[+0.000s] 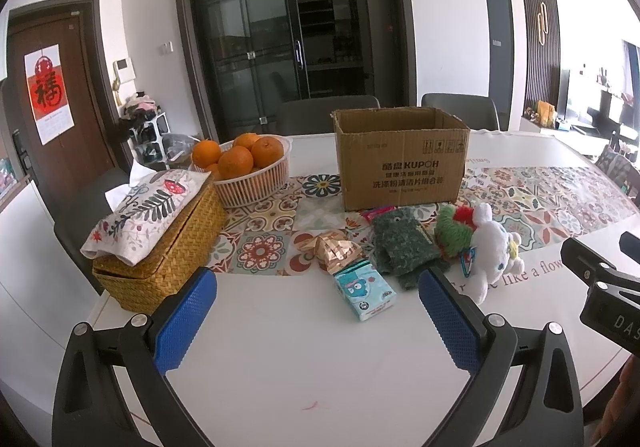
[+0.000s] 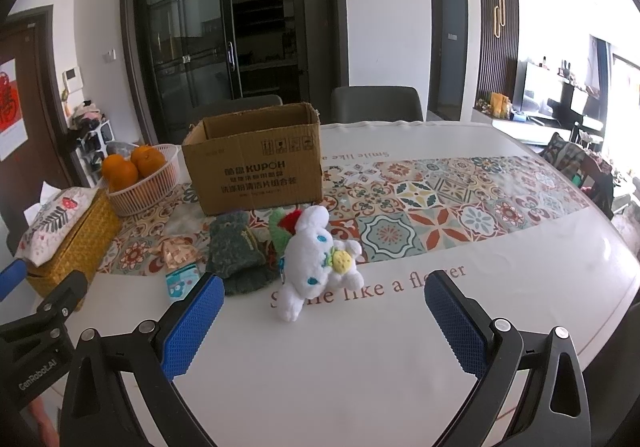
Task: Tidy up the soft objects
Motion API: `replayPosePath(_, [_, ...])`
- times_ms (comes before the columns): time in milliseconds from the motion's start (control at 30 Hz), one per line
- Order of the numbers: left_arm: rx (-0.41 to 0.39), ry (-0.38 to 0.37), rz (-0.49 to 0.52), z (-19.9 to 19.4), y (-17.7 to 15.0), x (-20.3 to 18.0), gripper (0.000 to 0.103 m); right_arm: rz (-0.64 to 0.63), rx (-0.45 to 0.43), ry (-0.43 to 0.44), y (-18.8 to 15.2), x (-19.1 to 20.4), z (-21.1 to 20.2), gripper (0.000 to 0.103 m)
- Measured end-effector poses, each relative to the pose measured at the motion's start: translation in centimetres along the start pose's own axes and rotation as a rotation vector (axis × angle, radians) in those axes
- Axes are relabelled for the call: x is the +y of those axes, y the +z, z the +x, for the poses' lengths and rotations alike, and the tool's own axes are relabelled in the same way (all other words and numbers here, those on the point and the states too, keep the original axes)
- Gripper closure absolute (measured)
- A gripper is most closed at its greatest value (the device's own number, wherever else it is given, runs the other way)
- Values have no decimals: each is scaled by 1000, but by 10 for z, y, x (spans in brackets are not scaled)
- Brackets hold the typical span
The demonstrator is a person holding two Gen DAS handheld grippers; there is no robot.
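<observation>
Lay at frame centre on the table (image 2: 360,367): white plush toy (image 2: 316,259), just beyond and between the wide-open, empty right gripper (image 2: 320,311), green cloth (image 1: 396,247) above the likewise gaping, empty left gripper (image 1: 318,307), below the cardboard box (image 1: 400,163).

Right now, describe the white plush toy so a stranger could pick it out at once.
Find the open cardboard box on the patterned table runner. In front of it lies a row of soft items; the white plush toy is at the right end, beside the green knitted cloth. It alone is white, with blue eyes and a yellow strawberry.
</observation>
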State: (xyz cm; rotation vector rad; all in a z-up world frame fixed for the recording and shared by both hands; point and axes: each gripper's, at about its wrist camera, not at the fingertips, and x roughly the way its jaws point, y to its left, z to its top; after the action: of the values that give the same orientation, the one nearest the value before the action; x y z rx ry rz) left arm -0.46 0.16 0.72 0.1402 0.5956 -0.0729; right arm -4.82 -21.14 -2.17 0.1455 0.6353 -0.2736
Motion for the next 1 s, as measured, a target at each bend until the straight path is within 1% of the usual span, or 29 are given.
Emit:
replayPosePath(333, [16,1,3,2,-1,-1,0,0,-2,-5,1,-1,-2,1])
replayPosePath(1000, [16,1,3,2,-2,-1,0,1,-7,-11,0,-4,-3,1])
